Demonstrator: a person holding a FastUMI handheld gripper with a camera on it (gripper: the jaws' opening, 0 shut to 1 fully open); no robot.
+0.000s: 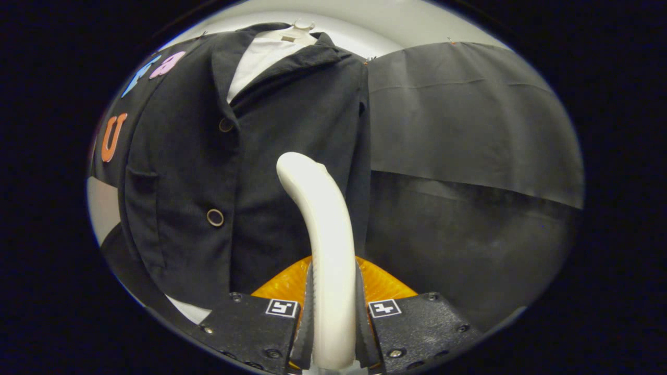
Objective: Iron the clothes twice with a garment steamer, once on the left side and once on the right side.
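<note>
**Steamer held up against the hanging jacket**

The gripper [333, 317] had its two fingers [308, 312] clamped on the white handle of the garment steamer [325, 229], one pad pressing each side. The handle rose from between the fingers and curved over towards the cloth ahead. Just behind the fingers an orange part [284, 284] of the steamer showed on both sides of the handle.

Beyond the handle hung a black jacket [208, 156], open at the collar over a white shirt [258, 60], both on a pale hanger [297, 28]. Two round buttons [215, 217] ran down the jacket's front, left of the handle. The steamer's tip stood before the jacket's right half, near its edge; whether it touched the fabric I couldn't tell.
</note>
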